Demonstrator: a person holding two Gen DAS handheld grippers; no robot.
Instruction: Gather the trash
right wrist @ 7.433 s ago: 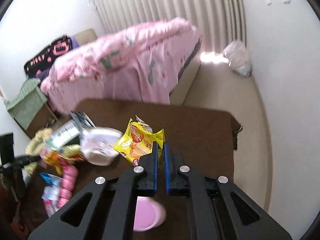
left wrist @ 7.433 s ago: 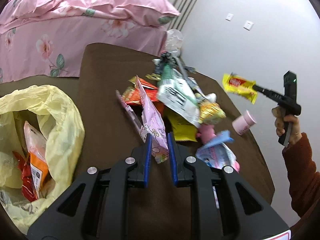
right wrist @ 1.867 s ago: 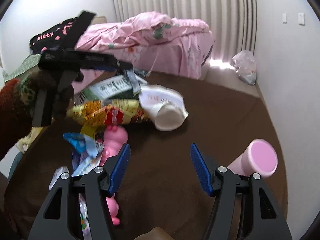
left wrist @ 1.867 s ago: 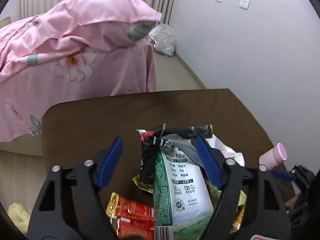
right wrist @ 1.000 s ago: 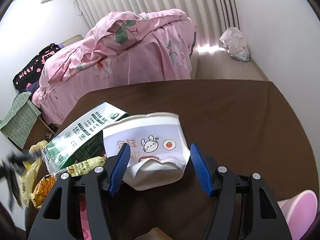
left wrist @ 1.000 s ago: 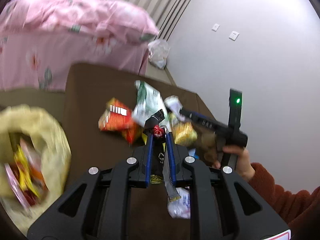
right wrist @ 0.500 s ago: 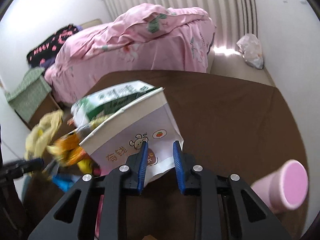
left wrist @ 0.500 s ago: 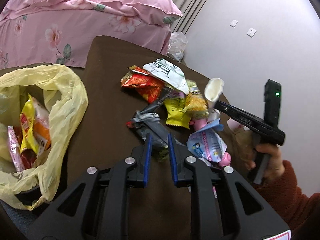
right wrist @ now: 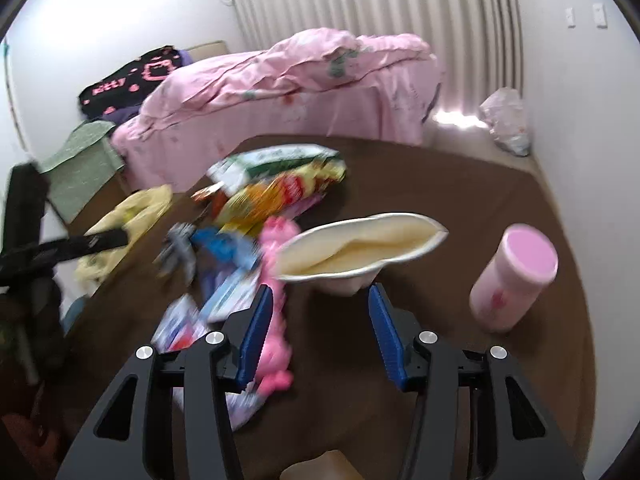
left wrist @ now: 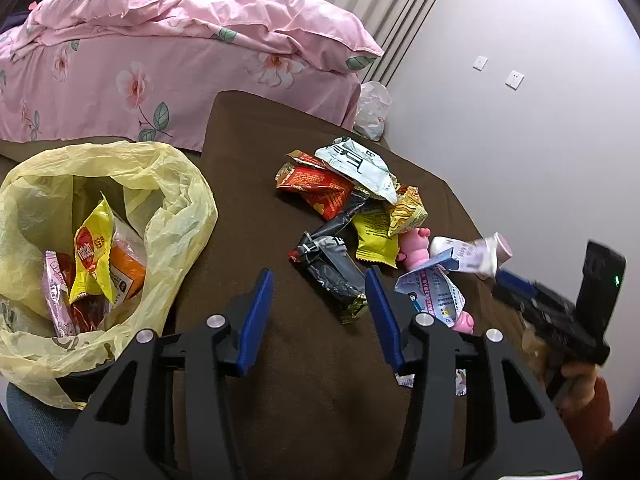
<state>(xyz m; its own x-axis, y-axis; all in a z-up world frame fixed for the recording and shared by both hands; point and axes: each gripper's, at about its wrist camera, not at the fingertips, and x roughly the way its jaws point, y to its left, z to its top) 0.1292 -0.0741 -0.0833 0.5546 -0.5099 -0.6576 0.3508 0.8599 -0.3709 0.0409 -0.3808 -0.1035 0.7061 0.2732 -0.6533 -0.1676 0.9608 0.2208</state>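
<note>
The left gripper [left wrist: 320,312] is opening with nothing between its blue pads; just ahead of it a dark wrapper [left wrist: 332,268] lies on the brown surface [left wrist: 256,168], its long axis running away and leftward. The right gripper [right wrist: 318,320] is also opening, and a squashed paper cup [right wrist: 360,246] sits just beyond its fingertips, mouth toward the camera, flattened mouth stretched left to right; whether the pads touch it is unclear.

Left wrist view: trash bag [left wrist: 176,216] hangs at the bench's [left wrist: 256,152] left edge, wrappers inside. Wrapper pile [left wrist: 352,208] lies mid-bench; crushed cup [left wrist: 460,256] and tumbler [left wrist: 502,246] toward the right edge. Bed [left wrist: 160,52] stands beyond the far edge.
</note>
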